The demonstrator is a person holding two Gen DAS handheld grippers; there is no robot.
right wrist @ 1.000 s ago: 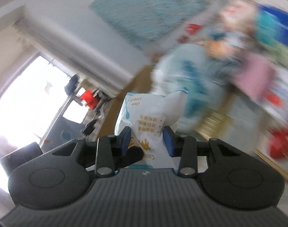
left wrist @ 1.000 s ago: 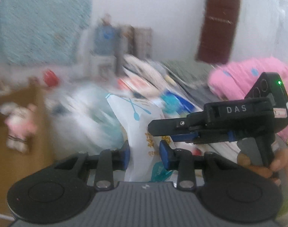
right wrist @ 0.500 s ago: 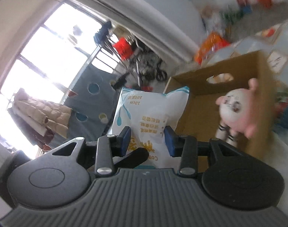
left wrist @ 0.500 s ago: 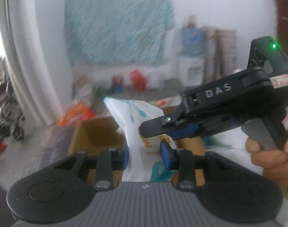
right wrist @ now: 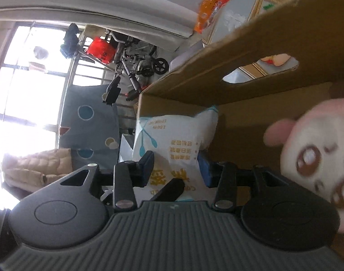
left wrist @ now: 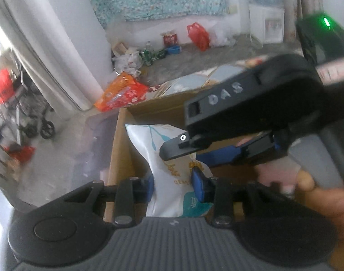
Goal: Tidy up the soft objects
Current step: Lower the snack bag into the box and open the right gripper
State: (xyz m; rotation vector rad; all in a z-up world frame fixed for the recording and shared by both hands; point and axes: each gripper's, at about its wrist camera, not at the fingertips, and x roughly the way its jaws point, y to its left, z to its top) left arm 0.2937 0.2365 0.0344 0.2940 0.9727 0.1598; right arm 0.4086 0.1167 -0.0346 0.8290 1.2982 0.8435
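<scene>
1. Risk: the white pack (left wrist: 167, 164) hangs over the open cardboard box (left wrist: 117, 135) with a corner near the box wall. If it is let go unevenly it may catch on the rim or land on the pink plush toy (right wrist: 314, 158) already inside.
2. Left hand-held gripper (left wrist: 172, 186): narrow opening, blue pads pressing the pack's lower part from both sides, gripping it.
3. Right hand-held gripper (right wrist: 178, 169): its jaws have just been opening. The pack sits between them; the left pad looks clear of it, so the hold seems released.
</scene>
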